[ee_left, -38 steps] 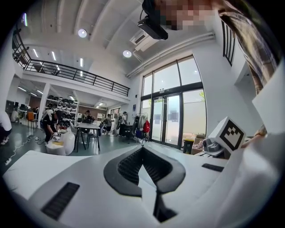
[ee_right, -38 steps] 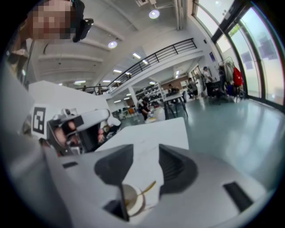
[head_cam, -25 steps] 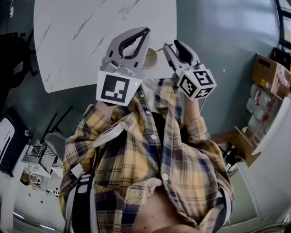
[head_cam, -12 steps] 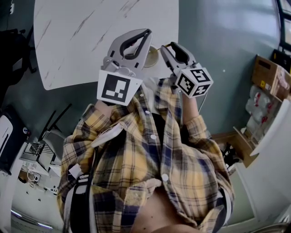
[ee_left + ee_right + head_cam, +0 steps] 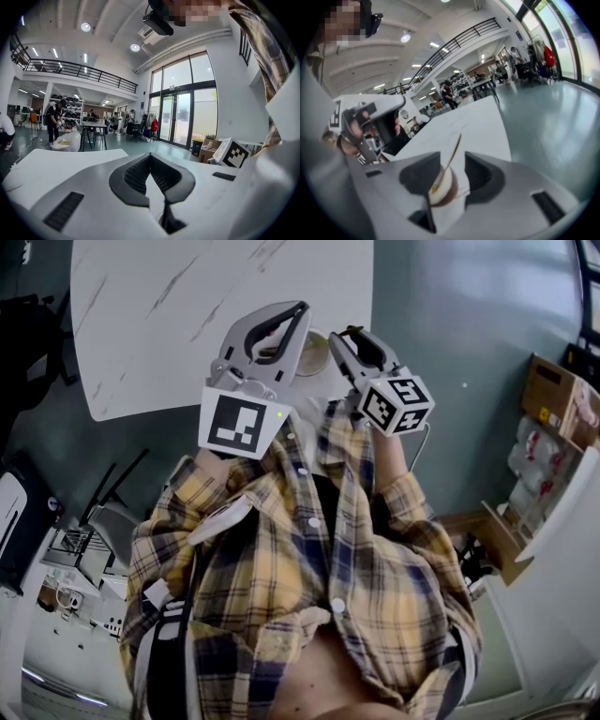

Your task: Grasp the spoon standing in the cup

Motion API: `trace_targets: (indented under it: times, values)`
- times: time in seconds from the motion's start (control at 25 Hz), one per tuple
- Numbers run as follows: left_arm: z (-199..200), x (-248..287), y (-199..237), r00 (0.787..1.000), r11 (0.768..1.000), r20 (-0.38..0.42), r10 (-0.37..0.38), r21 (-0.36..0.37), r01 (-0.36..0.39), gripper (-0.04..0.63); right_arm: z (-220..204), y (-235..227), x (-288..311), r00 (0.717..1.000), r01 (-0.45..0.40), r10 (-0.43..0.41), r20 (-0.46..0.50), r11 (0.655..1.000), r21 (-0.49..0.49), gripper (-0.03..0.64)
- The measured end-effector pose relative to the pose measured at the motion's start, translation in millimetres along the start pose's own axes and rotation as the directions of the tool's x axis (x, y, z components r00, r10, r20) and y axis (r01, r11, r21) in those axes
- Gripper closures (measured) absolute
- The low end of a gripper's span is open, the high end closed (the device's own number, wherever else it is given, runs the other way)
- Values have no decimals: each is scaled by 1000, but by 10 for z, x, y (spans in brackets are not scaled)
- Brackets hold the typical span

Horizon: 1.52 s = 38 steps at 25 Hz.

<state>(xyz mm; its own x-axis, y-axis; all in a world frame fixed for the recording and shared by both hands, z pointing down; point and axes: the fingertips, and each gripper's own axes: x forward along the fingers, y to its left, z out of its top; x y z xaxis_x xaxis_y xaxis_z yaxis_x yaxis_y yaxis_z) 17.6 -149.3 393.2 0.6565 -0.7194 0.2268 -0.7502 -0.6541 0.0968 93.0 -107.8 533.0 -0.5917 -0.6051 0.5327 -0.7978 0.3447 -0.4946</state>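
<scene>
A small brown-and-white cup [image 5: 443, 186] stands on the white marble table [image 5: 169, 324], near its edge closest to me. A thin gold spoon [image 5: 453, 151] stands in it, its handle leaning up and away. My right gripper [image 5: 452, 176] is open, and in the right gripper view the cup and spoon show in the gap between its jaws, further off. In the head view the cup [image 5: 312, 354] sits between the tips of both grippers. My left gripper [image 5: 302, 307] is shut on nothing, just left of the cup, and in its own view my left gripper [image 5: 150, 155] points out over the room.
Cardboard boxes [image 5: 555, 390] and shelves stand at the right over the grey floor. A dark chair [image 5: 28, 343] is left of the table. Far across the hall are people and more tables [image 5: 93, 126]. The person's plaid shirt [image 5: 309, 559] fills the lower head view.
The right gripper has edged a little left toward the cup. The left gripper has barely moved.
</scene>
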Motion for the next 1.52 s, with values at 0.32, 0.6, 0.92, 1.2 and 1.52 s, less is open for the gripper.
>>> trace_targets:
  times: [0.32, 0.6, 0.92, 1.2, 1.52]
  values:
    - [1, -3, -14, 1000, 1000, 4, 2, 2, -2, 579, -41, -23, -8, 1000, -5, 5, 14, 1000, -11, 449]
    - [16, -21, 7, 1000, 1000, 9, 7, 7, -7, 580, -9, 7, 28, 1000, -10, 11, 28, 1000, -18, 492]
    - [56, -44, -11, 1000, 1000, 12, -1, 13, 1, 580, -6, 53, 30, 1000, -11, 11, 14, 999, -32, 531]
    - [90, -55, -13, 1000, 1000, 25, -14, 13, 14, 580, 21, 81, 13, 1000, -5, 5, 27, 1000, -26, 553]
    - [150, -79, -8, 999, 1000, 38, -17, 21, 16, 580, 81, 195, -29, 998, -44, 44, 39, 999, -11, 572]
